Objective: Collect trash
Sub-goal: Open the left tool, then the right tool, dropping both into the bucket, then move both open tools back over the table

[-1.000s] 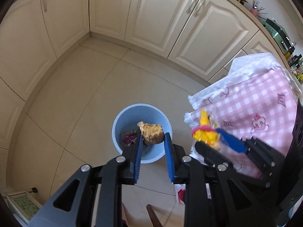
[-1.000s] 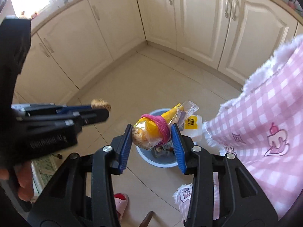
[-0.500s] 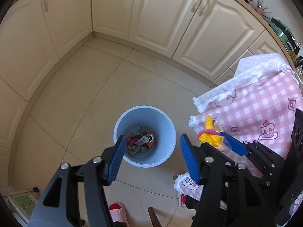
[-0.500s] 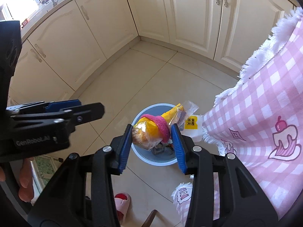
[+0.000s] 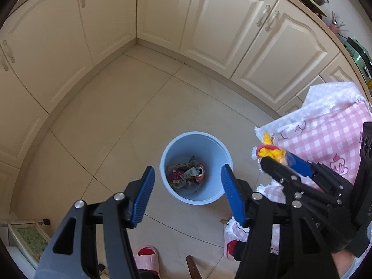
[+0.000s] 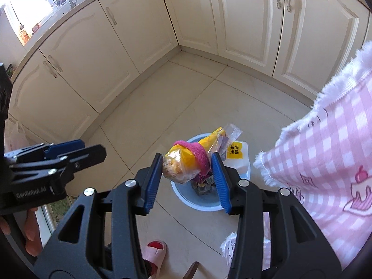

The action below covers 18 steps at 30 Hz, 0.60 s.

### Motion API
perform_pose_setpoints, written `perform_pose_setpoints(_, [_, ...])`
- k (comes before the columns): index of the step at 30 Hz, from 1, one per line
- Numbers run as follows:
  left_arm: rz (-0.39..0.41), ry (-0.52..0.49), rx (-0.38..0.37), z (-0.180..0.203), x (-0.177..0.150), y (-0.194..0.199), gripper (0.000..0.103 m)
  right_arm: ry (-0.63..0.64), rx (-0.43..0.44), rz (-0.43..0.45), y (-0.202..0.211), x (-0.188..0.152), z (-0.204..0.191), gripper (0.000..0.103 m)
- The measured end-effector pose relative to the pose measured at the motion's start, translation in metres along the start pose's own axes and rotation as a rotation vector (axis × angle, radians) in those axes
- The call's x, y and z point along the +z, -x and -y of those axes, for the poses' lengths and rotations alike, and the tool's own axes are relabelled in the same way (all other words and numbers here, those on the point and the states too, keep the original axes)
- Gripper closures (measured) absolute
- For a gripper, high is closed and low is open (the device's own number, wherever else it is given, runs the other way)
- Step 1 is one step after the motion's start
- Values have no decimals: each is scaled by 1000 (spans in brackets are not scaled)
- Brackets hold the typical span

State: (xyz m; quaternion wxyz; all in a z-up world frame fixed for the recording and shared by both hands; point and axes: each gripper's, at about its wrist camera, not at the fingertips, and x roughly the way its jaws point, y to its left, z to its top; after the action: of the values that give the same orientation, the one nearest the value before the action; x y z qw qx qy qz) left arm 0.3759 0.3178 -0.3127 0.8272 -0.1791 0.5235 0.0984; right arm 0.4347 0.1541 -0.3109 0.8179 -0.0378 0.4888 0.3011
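The bag (image 6: 186, 162), a yellow plastic wrap with a pink band around it, sits clamped between the blue pads of the right gripper (image 6: 188, 171), held in the air above the bin (image 6: 209, 203) with its far end reaching past the fingertips; its jaws have just been opening slightly, yet both pads press the bag. The left gripper (image 5: 187, 174) stands with its jaws apart and nothing between them, having just been opening, directly above the bin (image 5: 179, 144). The bin stands on the floor (image 5: 139, 121) just beside the hanging edge of a pink checked cloth (image 5: 325, 144) and holds a can (image 5: 199, 171) and wrappers.
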Motion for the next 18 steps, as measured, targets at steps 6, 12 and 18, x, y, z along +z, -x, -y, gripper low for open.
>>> perform_pose_setpoints(6, [29, 20, 8, -9, 2, 16, 45, 0, 2, 39, 10, 10, -5, 48])
perform_pose_setpoints(12, [61, 27, -3, -10, -1, 39, 45, 3, 8, 70, 33, 8, -14, 48])
perform_pose_setpoints(18, [109, 7, -18, -1, -11, 75, 45, 18, 30, 116, 77, 4, -25, 48])
